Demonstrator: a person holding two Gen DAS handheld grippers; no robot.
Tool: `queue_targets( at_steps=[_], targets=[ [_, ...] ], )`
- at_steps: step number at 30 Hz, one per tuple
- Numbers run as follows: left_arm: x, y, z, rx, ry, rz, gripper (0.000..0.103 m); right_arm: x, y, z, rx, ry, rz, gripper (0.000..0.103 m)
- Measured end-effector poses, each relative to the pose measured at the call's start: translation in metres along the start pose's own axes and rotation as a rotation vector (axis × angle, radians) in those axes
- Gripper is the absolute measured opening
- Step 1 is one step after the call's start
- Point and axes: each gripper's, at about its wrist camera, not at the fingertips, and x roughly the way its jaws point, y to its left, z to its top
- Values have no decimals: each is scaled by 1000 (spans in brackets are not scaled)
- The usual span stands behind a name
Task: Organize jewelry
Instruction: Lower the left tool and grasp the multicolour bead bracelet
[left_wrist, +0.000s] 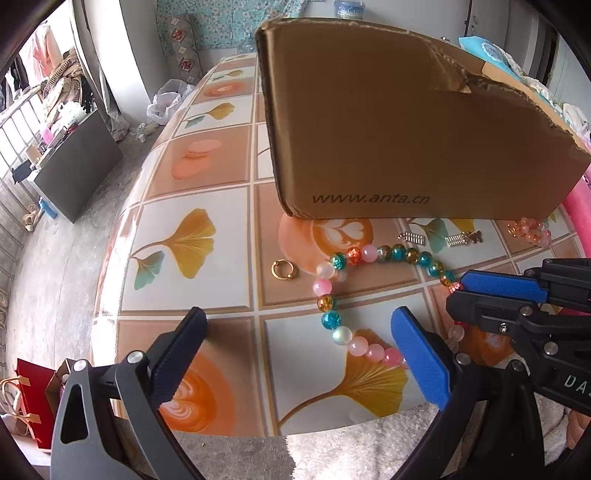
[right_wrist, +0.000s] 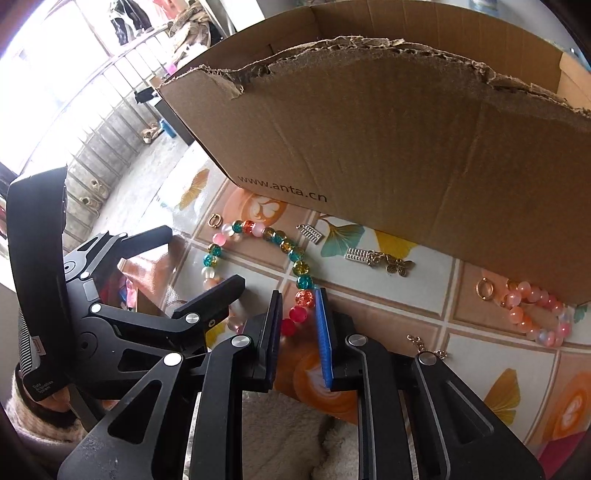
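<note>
A colourful bead necklace (left_wrist: 354, 254) (right_wrist: 284, 243) lies curved on the tiled tablecloth in front of a brown cardboard box (left_wrist: 388, 122) (right_wrist: 388, 147). My right gripper (right_wrist: 298, 314) is nearly shut around the necklace's red beads (right_wrist: 299, 314), down on the table; it shows in the left wrist view (left_wrist: 491, 291). My left gripper (left_wrist: 299, 354) is open and empty, low over the table, with pink beads beside its right finger (left_wrist: 421, 354). A gold ring (left_wrist: 282, 268) (right_wrist: 215, 220) lies to the left of the necklace.
Two silver comb charms (right_wrist: 311, 233) (right_wrist: 360, 256) and a butterfly charm (right_wrist: 399, 266) lie by the box. A pink bead bracelet (right_wrist: 539, 314) and gold rings (right_wrist: 484, 288) lie at the right. A thin chain (right_wrist: 424, 345) lies near my right finger. The table edge is near.
</note>
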Motion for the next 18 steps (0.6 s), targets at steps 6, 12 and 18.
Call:
queue_targets(
  at_steps=[6,12,18],
  targets=[
    [1,1,2,-5,1,-13,98,1,1,-2,-9,2,-9,16],
    [2,3,1,-5,-4,-24,98,3,4,-1,-11,4,-18,16],
    [1,2,2,4,2,-10,98,2,5,-1,-12,7,-19,16]
  ],
)
